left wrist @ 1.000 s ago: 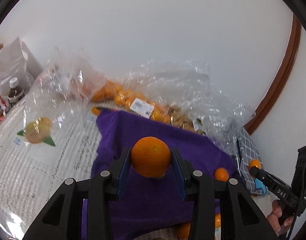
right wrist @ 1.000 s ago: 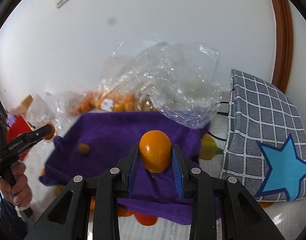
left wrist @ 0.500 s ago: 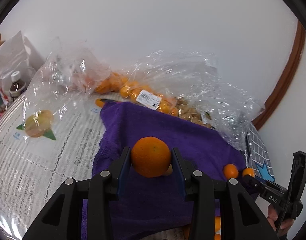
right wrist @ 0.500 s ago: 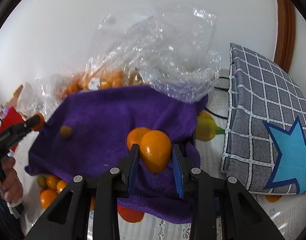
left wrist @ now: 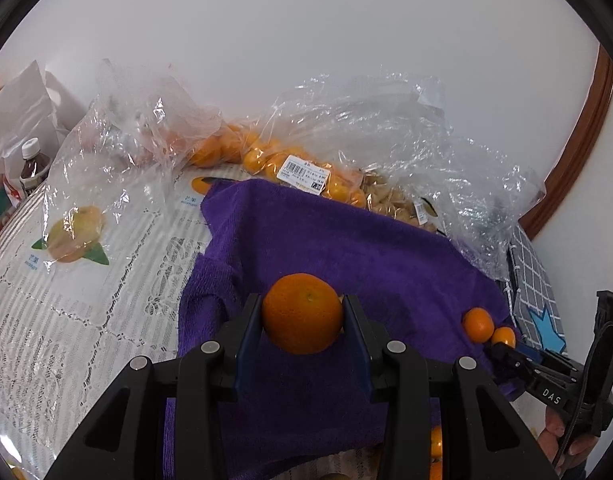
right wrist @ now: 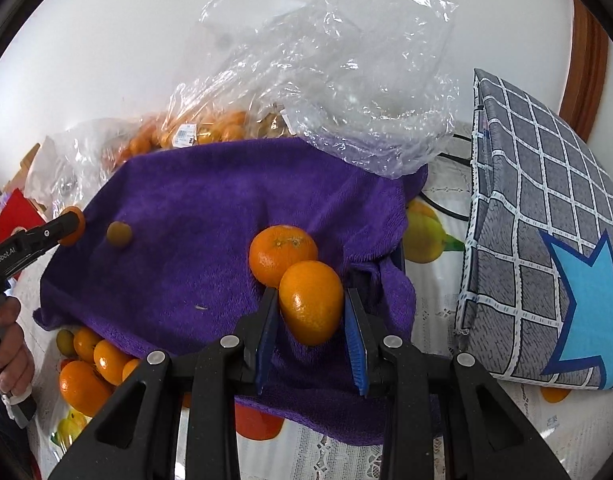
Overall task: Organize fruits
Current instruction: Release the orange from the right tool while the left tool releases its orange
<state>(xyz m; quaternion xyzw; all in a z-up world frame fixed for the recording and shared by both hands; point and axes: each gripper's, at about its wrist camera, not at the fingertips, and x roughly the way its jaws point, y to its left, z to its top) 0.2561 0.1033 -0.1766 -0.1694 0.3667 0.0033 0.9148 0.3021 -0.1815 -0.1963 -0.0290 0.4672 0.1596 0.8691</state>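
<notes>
An orange is clamped in the left gripper at lower centre; a second orange is gripped by the right gripper, beside a loose orange on the purple towel. Bagged fruit lies beyond.

Bare purple towel beyond orange

I count two round orange fruits gripped, one loose orange and one small greenish fruit on one purple towel.
</notes>
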